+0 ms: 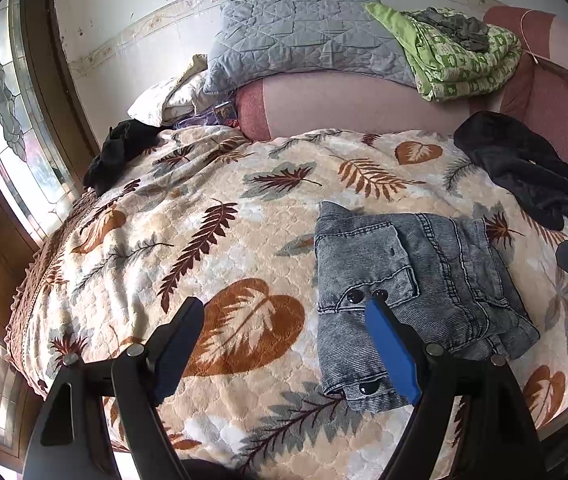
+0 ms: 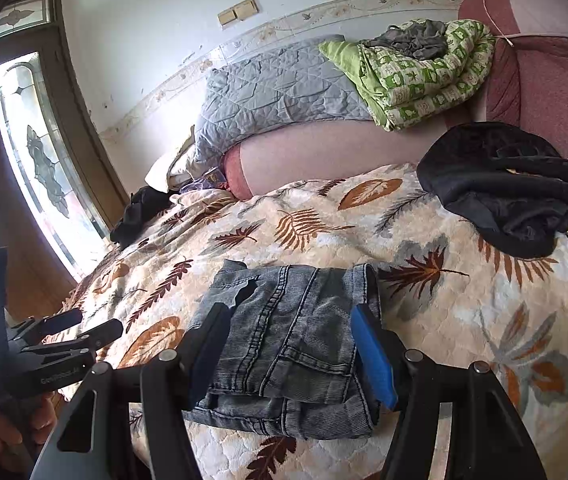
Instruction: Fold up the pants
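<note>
Pants [image 2: 284,344]: 1 pr (folded), on blanket [image 1: 211,216]; 2 claws gaping.

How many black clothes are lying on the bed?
2: one black garment bunched at the far right of the leaf-print blanket, another black garment crumpled at its far left edge near the window. More may be hidden.

Folded grey jeans [image 2: 288,344] on leaf blanket [image 2: 444,312]; R gripper [image 2: 290,344] open above.
</note>
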The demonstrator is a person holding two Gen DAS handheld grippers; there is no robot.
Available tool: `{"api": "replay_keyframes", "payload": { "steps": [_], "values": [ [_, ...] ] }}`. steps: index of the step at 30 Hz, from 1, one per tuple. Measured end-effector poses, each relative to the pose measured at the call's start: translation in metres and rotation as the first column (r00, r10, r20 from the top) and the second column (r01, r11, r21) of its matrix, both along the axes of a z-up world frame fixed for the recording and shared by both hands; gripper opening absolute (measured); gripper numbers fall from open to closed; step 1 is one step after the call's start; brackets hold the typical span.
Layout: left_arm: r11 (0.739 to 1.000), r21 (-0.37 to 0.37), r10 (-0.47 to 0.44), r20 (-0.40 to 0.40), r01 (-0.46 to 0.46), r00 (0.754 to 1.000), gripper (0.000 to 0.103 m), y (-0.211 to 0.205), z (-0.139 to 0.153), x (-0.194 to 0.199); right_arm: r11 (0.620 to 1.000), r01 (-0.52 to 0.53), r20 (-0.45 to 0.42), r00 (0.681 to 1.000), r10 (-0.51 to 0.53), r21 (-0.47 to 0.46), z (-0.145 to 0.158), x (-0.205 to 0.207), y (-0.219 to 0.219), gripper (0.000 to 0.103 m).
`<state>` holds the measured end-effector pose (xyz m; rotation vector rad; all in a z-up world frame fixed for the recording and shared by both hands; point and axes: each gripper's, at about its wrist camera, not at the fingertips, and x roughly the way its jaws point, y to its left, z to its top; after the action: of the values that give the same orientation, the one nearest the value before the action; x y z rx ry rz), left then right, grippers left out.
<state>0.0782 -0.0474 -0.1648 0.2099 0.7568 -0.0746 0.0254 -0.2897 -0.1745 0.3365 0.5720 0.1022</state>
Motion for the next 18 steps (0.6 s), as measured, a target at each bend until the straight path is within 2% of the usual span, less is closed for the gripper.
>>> {"api": "replay_keyframes", "payload": {
  "steps": [18],
  "values": [
    [1.000,0.007,0.001,-0.008,-0.001,1.000,0.083,-0.0002,-0.0038,0.0005,1.000,-0.004,-0.004,1.000,0.004,-0.001,-0.0005,0.0007,0.0011,0.066]
  ]
}}
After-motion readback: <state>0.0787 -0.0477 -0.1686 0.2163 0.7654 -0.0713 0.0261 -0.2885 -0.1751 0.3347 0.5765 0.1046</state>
